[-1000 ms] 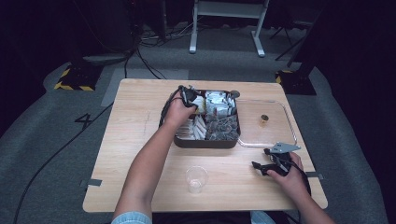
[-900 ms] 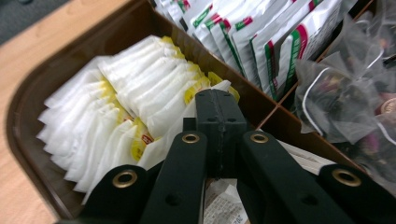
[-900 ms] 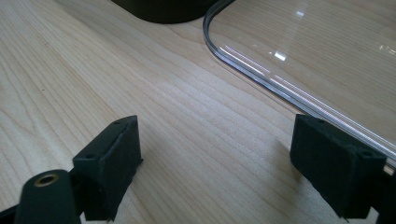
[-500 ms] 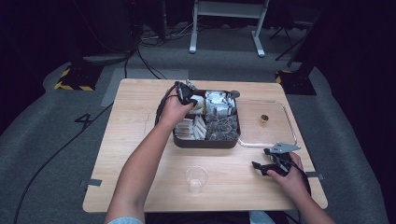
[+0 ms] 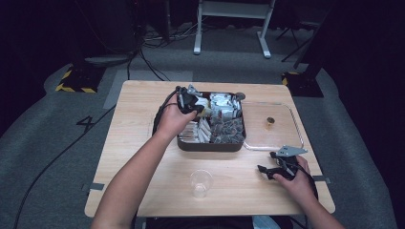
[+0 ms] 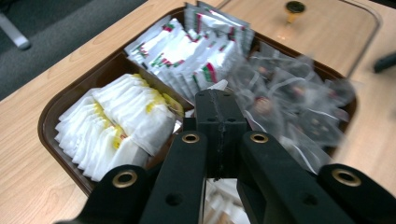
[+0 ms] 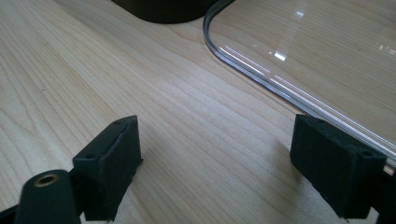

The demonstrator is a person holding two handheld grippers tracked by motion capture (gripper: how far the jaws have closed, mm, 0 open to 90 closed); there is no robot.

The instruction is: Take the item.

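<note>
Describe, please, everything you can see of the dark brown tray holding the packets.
The dark brown tray is a shallow box with rounded corners, plastic by the look of it, lying flat on the wooden table. Dividers split it into compartments of white sachets, red-and-green printed sachets and clear-wrapped tea bags. A clear lid lies flat against its right side. The left claw is above its left half, jaws shut.

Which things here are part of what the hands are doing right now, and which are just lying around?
In use:
- left gripper, shut, above the tray's packets
- brown tray of sachets
- white and yellow sachets
- red and white packets

Lying about:
- clear cup
- clear lid
- right gripper, open, resting on the table
</note>
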